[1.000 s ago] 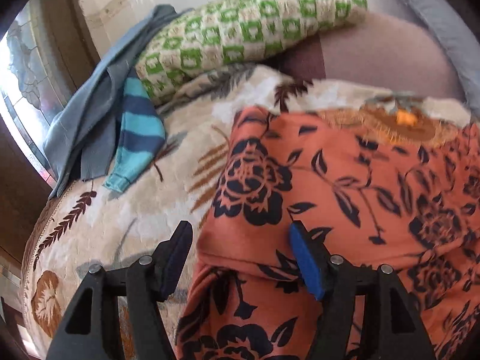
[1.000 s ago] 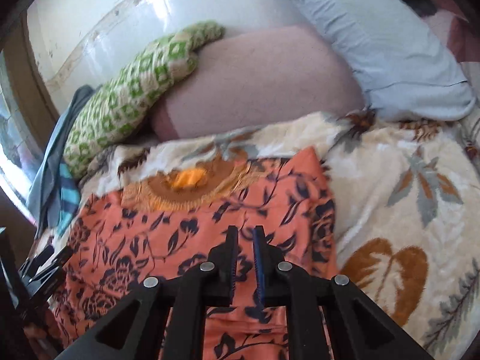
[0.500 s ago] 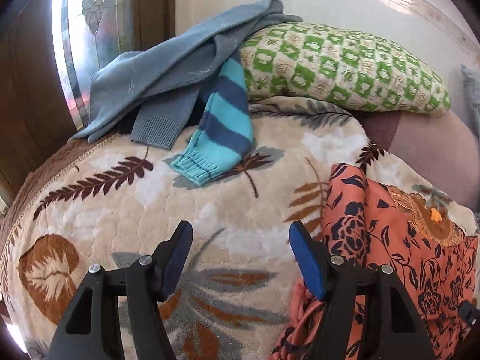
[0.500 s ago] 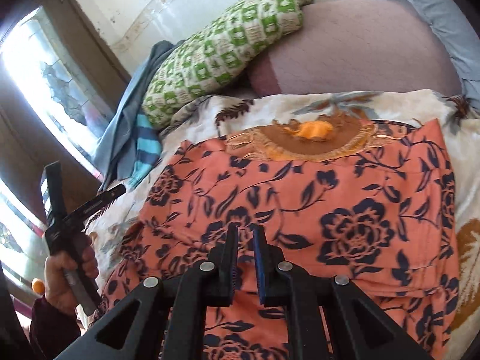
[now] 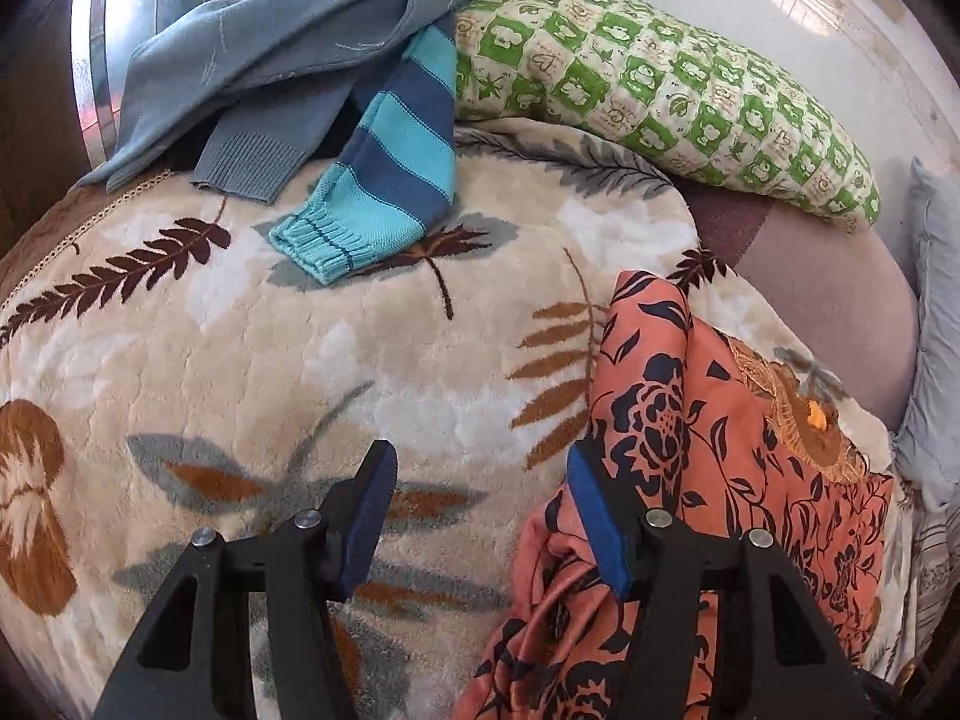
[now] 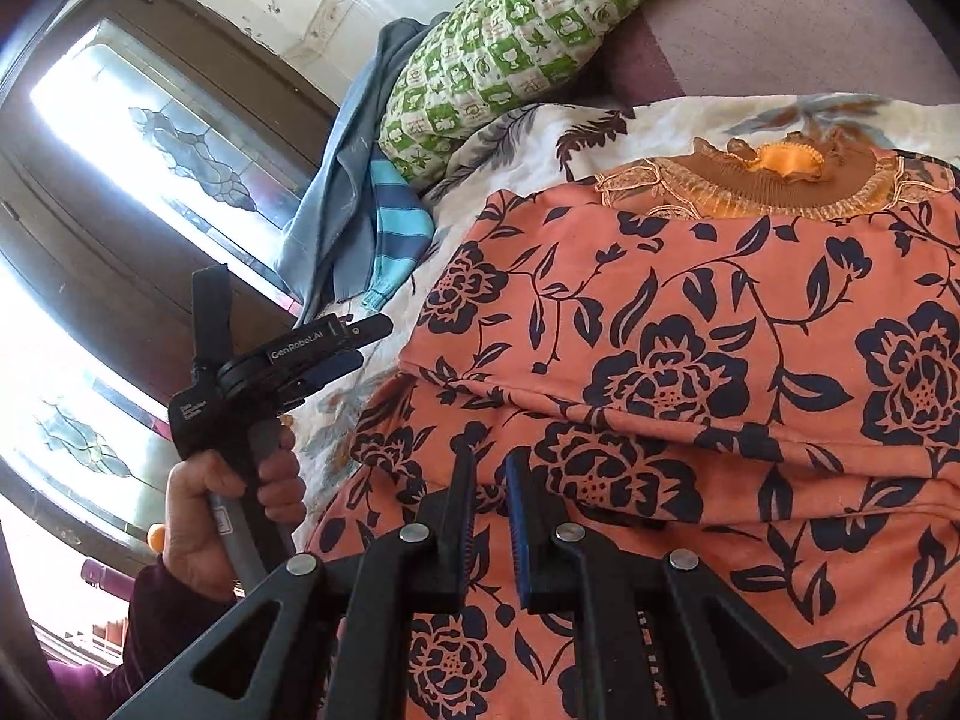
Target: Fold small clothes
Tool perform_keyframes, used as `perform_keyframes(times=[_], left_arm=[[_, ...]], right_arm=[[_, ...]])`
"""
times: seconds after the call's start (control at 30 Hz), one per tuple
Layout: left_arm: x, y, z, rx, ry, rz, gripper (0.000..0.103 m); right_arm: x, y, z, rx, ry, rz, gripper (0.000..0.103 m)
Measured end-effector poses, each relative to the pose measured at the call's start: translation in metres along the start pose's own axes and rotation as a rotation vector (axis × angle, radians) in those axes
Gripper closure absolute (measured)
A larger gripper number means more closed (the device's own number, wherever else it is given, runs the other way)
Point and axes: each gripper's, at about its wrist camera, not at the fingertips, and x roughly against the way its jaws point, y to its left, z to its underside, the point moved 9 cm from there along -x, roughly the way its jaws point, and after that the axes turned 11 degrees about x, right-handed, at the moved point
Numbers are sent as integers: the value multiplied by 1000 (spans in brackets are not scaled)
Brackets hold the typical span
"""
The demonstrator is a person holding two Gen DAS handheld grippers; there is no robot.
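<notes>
Item: orange floral garment (image 6: 690, 360), lying on the bed's leaf-print blanket (image 5: 300, 360), already doubled over once; its fold edge runs across my right view, collar (image 6: 774, 177) at the far end; its long axis runs away from me toward the pillows.

Left gripper (image 5: 480, 516): jaws open and just been closing a little, nothing between them; only bare blanket in the gap; the garment's bunched side edge lies just beside my right-hand jaw.

Right gripper (image 6: 487, 516): jaws nearly shut; directly over the garment's near half, so the nearer of the two; I cannot tell whether cloth is pinched.

Left view only: striped knit sleeve (image 5: 384, 162), grey sweater (image 5: 270, 42), well apart.

Right view only: my left hand (image 6: 234, 510) on its handle; the whole fold edge.
</notes>
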Motion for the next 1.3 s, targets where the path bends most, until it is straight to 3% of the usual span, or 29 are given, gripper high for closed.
perform_keyframes(times=[0.07,0.17,0.23,0.4,0.5,0.57,0.73,0.87,0.97,1.0,1.17,1.3], left_arm=[[-4,-3,4,-43,8,-32,42],[-7,-5,9,-41,25,-19,42],[-4,-11,8,-85,-5,-43,42],[16,-46,9,-311,-197,-125,42],[6,-65,23,-471,-216,-178,42],[-12,-63,32,-535,-176,-246,42],[-10,-61,30,-495,-139,-220,42],[-12,-62,34,-498,-133,-220,42],[-6,-62,34,-465,-108,-185,42],[-3,-61,32,-442,-96,-164,42],[26,-48,19,-323,-93,-86,42],[50,-47,27,-321,-117,-42,42]], right_arm=[[1,-7,-1,-16,-12,7,90],[5,-19,-3,-46,-29,7,90],[11,-29,-6,-47,-44,52,90],[26,-75,-8,-106,-89,180,90],[21,-111,4,-183,-22,255,90],[23,-122,6,-249,-39,187,91],[64,-145,-11,-250,-127,302,91],[97,-183,-11,-378,-227,301,91],[95,-215,11,-500,-140,322,91],[95,-218,13,-518,-147,308,91],[98,-185,-5,-403,-159,301,89],[92,-138,-12,-288,-155,292,89]])
